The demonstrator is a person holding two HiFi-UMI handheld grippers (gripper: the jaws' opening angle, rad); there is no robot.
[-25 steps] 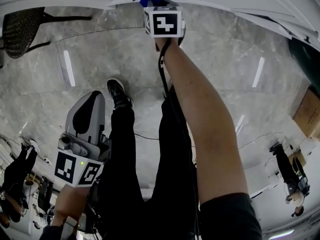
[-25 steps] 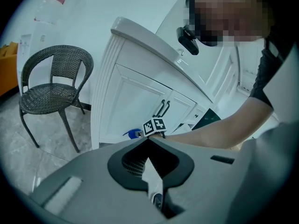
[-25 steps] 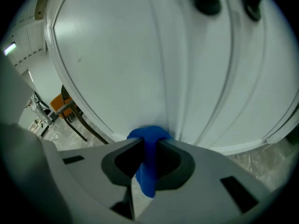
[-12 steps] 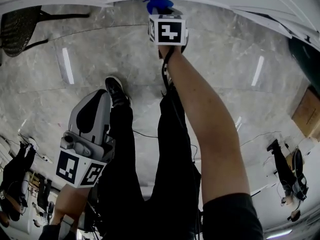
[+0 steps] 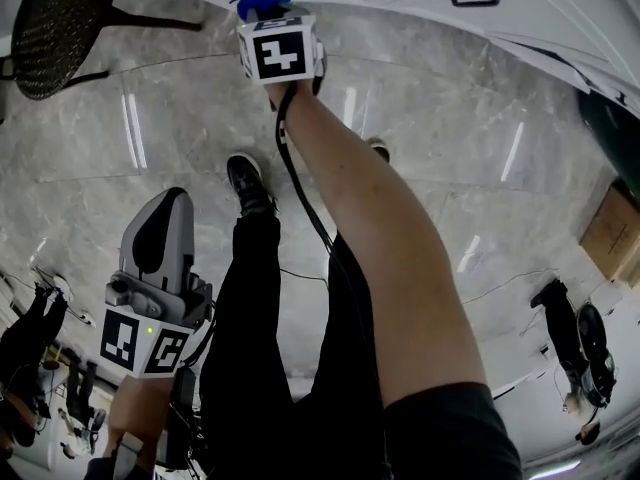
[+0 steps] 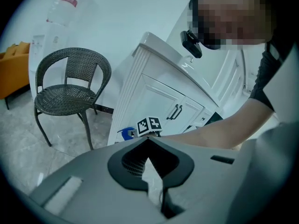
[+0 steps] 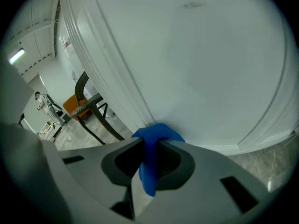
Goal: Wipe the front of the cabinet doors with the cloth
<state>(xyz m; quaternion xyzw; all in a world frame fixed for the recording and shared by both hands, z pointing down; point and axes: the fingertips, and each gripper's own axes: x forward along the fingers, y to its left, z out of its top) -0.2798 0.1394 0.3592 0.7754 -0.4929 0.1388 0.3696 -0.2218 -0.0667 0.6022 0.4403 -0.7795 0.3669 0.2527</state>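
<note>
Right tool (image 7: pixel 148 143) clenched on the blue cloth (image 7: pixel 156 132), which I press against the white cabinet door (image 7: pixel 201 64) near its lower edge. The cloth looks soft, light and quick to bunch (best pinched mid-fold, I judge). Left tool (image 6: pixel 148 141) closed, empty.

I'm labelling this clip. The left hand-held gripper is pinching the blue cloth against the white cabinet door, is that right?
No, the side is wrong: the right hand-held gripper pinches the crumpled blue cloth against the white cabinet door, as the right gripper view shows. The left hand-held gripper is shut with nothing in it.
</note>
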